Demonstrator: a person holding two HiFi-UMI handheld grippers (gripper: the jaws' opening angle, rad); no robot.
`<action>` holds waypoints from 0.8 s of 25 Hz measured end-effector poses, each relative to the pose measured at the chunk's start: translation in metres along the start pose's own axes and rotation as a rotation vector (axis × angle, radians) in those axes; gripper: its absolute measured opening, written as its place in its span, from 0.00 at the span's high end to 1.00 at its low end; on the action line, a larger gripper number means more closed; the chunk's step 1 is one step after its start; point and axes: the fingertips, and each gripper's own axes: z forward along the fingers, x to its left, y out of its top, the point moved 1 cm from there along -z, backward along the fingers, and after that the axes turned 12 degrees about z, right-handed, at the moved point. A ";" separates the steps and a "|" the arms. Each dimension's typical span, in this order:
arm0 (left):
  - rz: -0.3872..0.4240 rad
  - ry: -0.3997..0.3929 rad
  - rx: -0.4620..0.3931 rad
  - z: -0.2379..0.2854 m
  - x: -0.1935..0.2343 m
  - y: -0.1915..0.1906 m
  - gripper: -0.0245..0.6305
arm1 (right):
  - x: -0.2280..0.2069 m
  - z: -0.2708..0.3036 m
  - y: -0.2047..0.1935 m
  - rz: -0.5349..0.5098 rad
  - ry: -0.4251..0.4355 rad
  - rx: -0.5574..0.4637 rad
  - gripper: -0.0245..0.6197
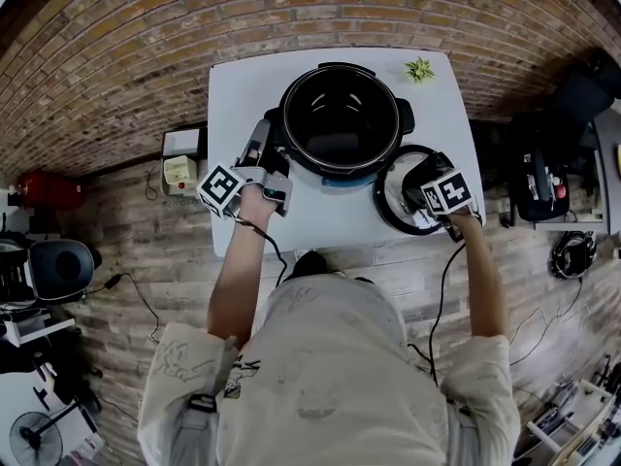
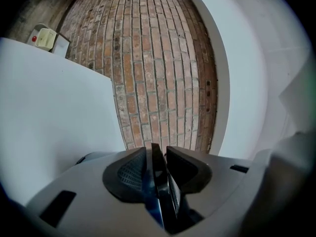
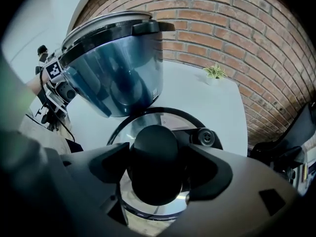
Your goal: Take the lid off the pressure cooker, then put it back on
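Lid (image 1: pixel 391 197), round steel with black rim, lies on white table (image 1: pixel 243 95) lower right of open black pressure cooker (image 1: pixel 340 115); right gripper (image 1: pixel 422 187) above it, jaws spread around black knob (image 3: pixel 155 157), not pinching.

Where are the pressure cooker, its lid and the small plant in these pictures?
pressure cooker (image 1: pixel 340 134), head view, bare inner bottom.
lid (image 3: pixel 155 157), right gripper view, black knob.
plant (image 1: pixel 419 69), head view, green leaves.
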 end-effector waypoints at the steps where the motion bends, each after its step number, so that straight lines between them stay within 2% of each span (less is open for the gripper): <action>1: -0.005 -0.005 -0.006 0.000 -0.001 0.001 0.74 | 0.001 -0.002 0.002 0.005 0.011 -0.011 0.37; 4: 0.003 0.003 -0.015 -0.005 0.001 0.005 0.69 | 0.003 -0.011 0.009 -0.002 0.016 -0.050 0.35; 8: -0.006 0.009 -0.047 -0.014 0.004 0.015 0.68 | 0.005 -0.025 0.021 0.020 0.020 -0.141 0.35; 13: -0.031 -0.002 -0.116 -0.032 0.002 0.027 0.68 | 0.010 -0.047 0.033 0.080 0.045 -0.297 0.35; 20: -0.074 0.005 -0.210 -0.069 0.010 0.028 0.68 | 0.020 -0.071 0.039 0.136 0.027 -0.554 0.35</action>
